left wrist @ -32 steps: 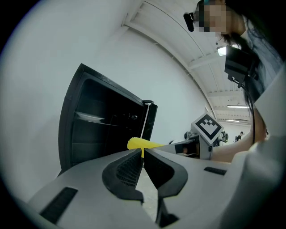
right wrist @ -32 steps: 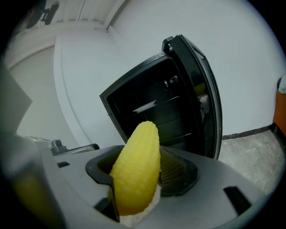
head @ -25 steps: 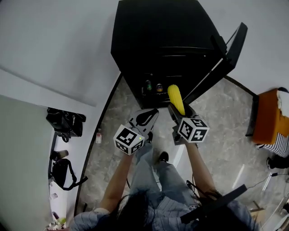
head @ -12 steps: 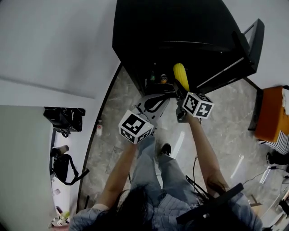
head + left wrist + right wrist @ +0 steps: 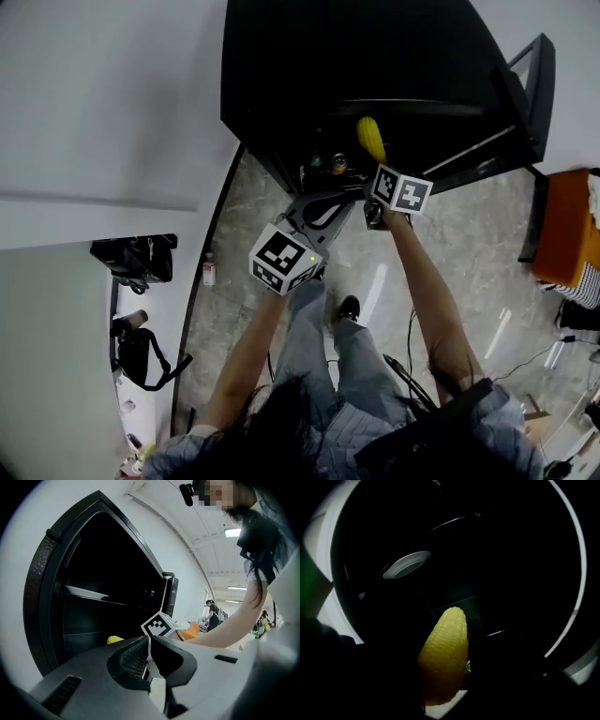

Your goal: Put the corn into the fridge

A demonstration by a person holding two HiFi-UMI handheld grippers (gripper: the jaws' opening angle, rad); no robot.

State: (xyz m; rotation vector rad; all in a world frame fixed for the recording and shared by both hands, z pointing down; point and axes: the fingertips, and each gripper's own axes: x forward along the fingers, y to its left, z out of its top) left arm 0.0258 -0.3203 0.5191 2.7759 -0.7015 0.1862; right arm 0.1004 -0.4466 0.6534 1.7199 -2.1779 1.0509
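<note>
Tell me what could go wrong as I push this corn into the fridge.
The right gripper holds the corn only by its base, so a knock against a shelf edge could tip it out. The fridge is dark inside, so the landing spot is hard to judge.

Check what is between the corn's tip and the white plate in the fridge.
No object shows there. In the right gripper view, only the dark fridge interior with faint shelf edges separates the corn from the white plate, which sits higher and left.
</note>
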